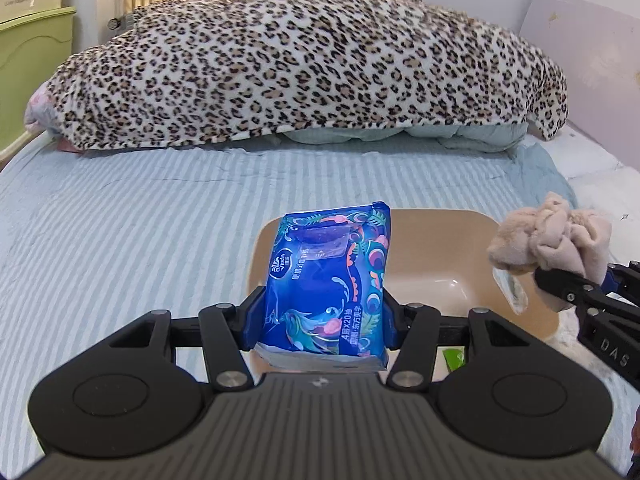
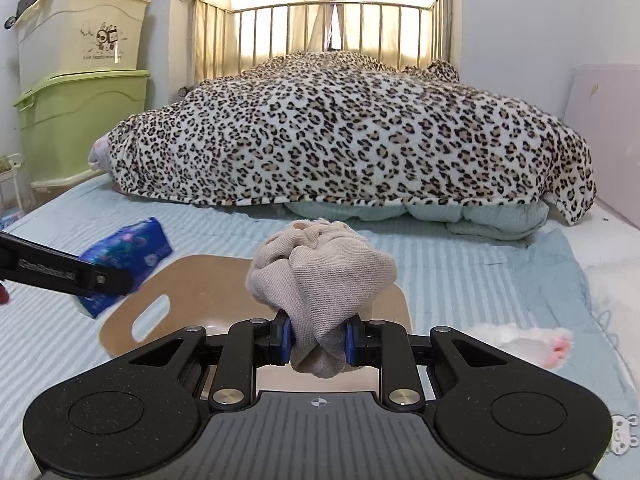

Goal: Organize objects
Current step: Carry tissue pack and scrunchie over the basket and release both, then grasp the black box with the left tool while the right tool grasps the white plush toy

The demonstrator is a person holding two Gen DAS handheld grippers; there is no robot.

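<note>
My left gripper (image 1: 322, 316) is shut on a blue tissue pack (image 1: 328, 280) and holds it over the near left part of a tan plastic bin (image 1: 440, 248) on the bed. My right gripper (image 2: 318, 338) is shut on a bundled beige sock (image 2: 320, 276), held above the same bin (image 2: 188, 280). In the left wrist view the sock (image 1: 552, 240) and right gripper (image 1: 568, 280) hang at the bin's right side. In the right wrist view the tissue pack (image 2: 128, 252) and left gripper's finger (image 2: 60, 272) sit at the bin's left.
The striped blue bedsheet (image 1: 120, 220) spreads around the bin. A leopard-print blanket (image 2: 340, 132) piles at the far end before a metal headboard (image 2: 340, 24). Stacked storage boxes (image 2: 80, 80) stand left. A white plush paw (image 2: 532, 344) lies at the right. A small green item (image 1: 454, 358) lies near the bin.
</note>
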